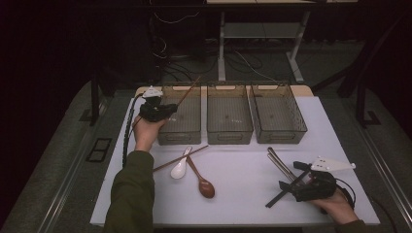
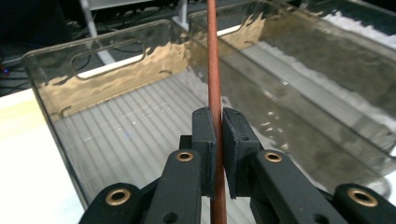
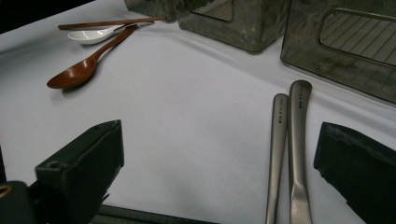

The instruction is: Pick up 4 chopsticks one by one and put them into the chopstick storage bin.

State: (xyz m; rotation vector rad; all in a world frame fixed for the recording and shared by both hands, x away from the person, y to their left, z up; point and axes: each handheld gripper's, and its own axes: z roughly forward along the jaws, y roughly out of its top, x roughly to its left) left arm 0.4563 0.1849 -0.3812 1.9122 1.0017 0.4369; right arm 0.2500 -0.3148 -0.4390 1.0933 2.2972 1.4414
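High view: left tongs (image 1: 171, 110) hang over the leftmost smoky clear plastic bin (image 1: 180, 131), pinching a thin reddish-brown wooden chopstick (image 1: 188, 93) that slants up toward the bin's far rim. Left gripper view confirms it: pads pressed tight on the stick, w/ the bin's ribbed floor right below and nothing lying in the part seen. Right tongs (image 1: 286, 188) rest low near the front right of the white-covered bench (image 1: 243, 194), spread wide and holding nothing, w/ two grey metal utensil handles (image 3: 289, 140) lying side by side between the jaws, not touched (their working ends are out of sight).

Judged progress: early. The middle bin (image 1: 229, 130) and right bin (image 1: 279, 128) look empty. Left on the bench near the left bin's front: a second brown chopstick (image 1: 180, 158), a white ceramic soup spoon (image 1: 180, 167) and a dark brown wooden spoon (image 1: 203, 182), overlapping. So one stick is about to go in; approx. five pieces remain, incl. the metal pair.
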